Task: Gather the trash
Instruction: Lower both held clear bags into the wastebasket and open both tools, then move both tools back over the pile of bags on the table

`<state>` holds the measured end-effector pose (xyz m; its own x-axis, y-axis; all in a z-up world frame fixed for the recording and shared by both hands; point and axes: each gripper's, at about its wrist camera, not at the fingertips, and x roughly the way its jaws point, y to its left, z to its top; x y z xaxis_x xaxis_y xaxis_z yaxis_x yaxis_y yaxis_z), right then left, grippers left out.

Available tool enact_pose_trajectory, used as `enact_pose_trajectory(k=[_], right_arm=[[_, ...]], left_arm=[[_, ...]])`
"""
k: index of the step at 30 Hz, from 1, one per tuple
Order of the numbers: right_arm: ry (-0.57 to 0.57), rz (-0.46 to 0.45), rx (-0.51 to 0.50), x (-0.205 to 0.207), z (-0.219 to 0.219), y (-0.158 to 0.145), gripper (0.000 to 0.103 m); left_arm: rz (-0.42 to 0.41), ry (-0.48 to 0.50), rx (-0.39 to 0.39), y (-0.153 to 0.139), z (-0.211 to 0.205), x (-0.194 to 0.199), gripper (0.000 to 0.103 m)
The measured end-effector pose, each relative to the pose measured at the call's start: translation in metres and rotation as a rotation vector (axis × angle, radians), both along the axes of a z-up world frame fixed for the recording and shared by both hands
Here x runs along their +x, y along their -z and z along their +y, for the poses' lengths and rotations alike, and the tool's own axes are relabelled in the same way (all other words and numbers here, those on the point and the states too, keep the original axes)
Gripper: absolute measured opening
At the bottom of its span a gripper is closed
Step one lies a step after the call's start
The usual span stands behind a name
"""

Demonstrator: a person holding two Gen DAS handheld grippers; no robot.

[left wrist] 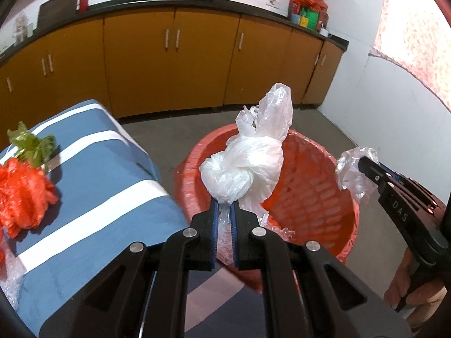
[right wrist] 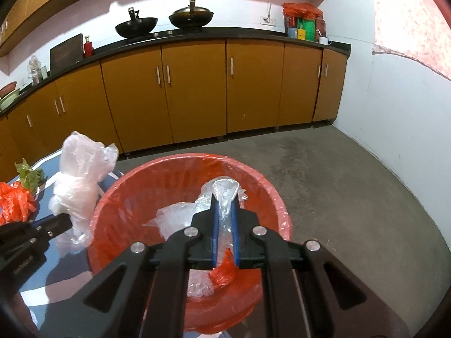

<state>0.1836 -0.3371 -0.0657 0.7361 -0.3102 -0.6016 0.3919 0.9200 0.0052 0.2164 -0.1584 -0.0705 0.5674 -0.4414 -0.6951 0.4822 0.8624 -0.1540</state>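
My left gripper (left wrist: 224, 205) is shut on a knotted white plastic bag (left wrist: 248, 163) and holds it above the near rim of the red basket (left wrist: 318, 186). It also shows in the right wrist view (right wrist: 77, 169). My right gripper (right wrist: 224, 197) is shut on a clear plastic wrapper (right wrist: 225, 194) over the red basket (right wrist: 112, 219), which has a red liner and holds clear plastic and a red scrap (right wrist: 224, 273). In the left wrist view the right gripper (left wrist: 363, 166) holds the wrapper (left wrist: 352, 169) at the basket's right rim.
A table with a blue and white striped cloth (left wrist: 93, 186) stands left of the basket. An orange plastic bag (left wrist: 22, 194) and a green wrapper (left wrist: 31, 143) lie on it. Orange cabinets (right wrist: 197, 90) line the back. A white wall (right wrist: 394, 118) is on the right.
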Motion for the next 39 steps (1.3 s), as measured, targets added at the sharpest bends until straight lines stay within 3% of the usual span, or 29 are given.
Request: enact_pose_trajectory(k=[9,13,20,39], right_arm=[[0.003,-0.001,0.005,0.008,-0.005,0.005,0.010],[0.011,-0.019,0.026,0.009,-0.013,0.006,0.016],[0.011,-0.018,0.039,0.007,-0.018,0.011,0.023],[-0.028,-0.020,0.010,0.005,0.000,-0.001,0.023]], left_arm=[[0.008,0.045,0.028,0.010,-0.025,0.008,0.008],[0.026,0.052,0.022,0.013,-0.030,0.013,0.009],[0.061,0.062,0.022,0.020,-0.036,0.017,0.020],[0.019,-0.054,-0.013,0.001,0.017,0.015,0.023]])
